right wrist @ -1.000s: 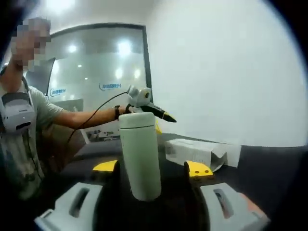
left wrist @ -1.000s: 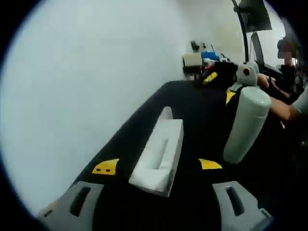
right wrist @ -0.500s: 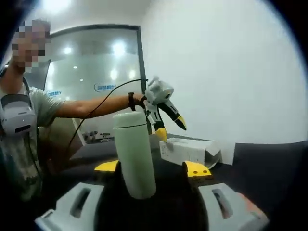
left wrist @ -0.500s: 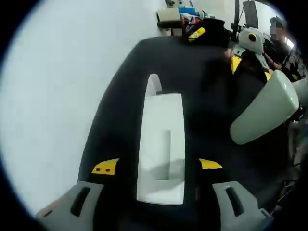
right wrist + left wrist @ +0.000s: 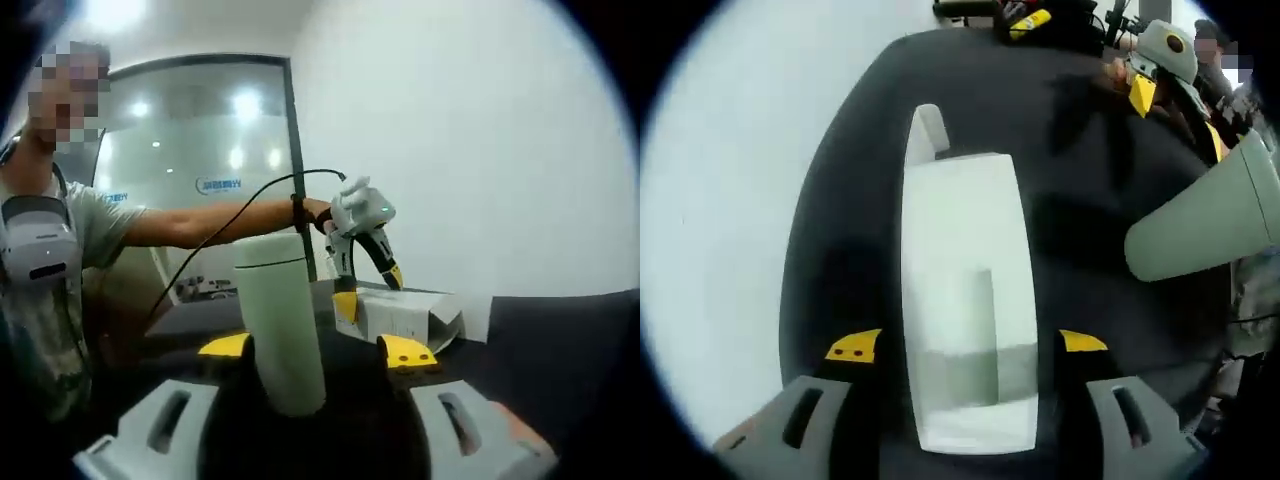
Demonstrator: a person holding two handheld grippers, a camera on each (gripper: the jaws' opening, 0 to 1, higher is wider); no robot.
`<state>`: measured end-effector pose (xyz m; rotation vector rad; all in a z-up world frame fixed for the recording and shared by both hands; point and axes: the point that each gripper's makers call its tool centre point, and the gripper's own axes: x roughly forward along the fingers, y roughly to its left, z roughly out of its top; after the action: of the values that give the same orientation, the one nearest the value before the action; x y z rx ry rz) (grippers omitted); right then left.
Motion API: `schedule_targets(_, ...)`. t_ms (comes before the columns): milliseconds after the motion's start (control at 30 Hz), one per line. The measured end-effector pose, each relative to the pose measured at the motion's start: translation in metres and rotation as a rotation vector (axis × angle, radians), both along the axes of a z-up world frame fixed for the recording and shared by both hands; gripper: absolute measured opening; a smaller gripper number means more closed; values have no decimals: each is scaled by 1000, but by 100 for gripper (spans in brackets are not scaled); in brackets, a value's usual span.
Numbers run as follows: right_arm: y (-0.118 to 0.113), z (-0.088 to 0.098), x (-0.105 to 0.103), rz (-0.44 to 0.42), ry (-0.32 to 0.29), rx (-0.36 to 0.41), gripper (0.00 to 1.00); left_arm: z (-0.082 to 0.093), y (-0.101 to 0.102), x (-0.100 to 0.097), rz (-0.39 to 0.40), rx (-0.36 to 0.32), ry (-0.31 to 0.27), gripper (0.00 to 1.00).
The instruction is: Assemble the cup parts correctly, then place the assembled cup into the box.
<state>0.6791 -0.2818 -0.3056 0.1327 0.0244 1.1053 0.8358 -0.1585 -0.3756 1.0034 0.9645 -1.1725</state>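
Open white cardboard box (image 5: 965, 300) on black table (image 5: 840, 250), between spread left gripper (image 5: 965, 345) jaws. Pale green lidded cylindrical cup (image 5: 278, 325), clamped by right gripper (image 5: 312, 348), beside box.

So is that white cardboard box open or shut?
Open. The white cardboard box shows its hollow inside from above, and its end flap stands out; nothing lies in it.

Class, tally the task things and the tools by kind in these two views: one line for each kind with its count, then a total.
Pale green cup: 1
White box: 1
Grippers, left gripper and right gripper: 2
Total: 4
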Motion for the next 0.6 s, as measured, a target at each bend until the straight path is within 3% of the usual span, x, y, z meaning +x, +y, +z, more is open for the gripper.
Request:
schedule_targets(167,1,-2,1,3,5,-2,46,-7,-2,0,-23,39,-1,51)
schedule_targets(367,3,-4,1,6,11,-2,45,-3,0,7,-16,29,-16,49)
schedule_targets(467,1,-4,4,0,16,3,45,3,-2,14,20,-32,-23,49)
schedule_targets(600,-1,-5,6,-5,23,8,45,23,1,13,46,-174,-41,48)
